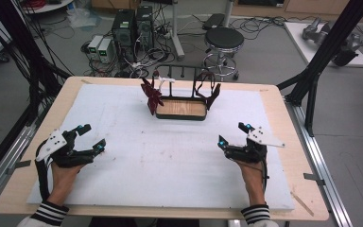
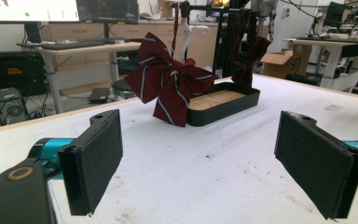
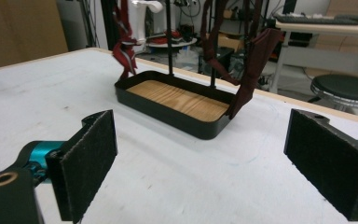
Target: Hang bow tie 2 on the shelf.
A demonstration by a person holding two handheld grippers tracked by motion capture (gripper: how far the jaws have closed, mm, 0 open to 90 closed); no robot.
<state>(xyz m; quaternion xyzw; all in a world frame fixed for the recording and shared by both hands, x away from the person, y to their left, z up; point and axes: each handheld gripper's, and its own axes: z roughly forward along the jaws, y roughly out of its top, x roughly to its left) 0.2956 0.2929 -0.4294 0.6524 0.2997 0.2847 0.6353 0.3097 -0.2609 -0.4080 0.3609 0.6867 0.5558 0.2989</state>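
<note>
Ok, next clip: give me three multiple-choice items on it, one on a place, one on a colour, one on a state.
1. Where does the tray stand?
A. at the table's far middle
B. by the left gripper
C. on the floor

2. What colour is the bow hanging at the tray's end?
A. plain yellow
B. dark red with pale stripes
C. green

3. How do the two grippers stand?
A. both shut on the bow
B. left gripper shut, right gripper open
C. both open, nothing between the jaws

Answers:
1 A, the high view shows it on the white mat, far from both hands.
2 B, the left gripper view shows maroon cloth with light stripes.
3 C, each gripper view shows its pads wide apart over bare mat.
</note>
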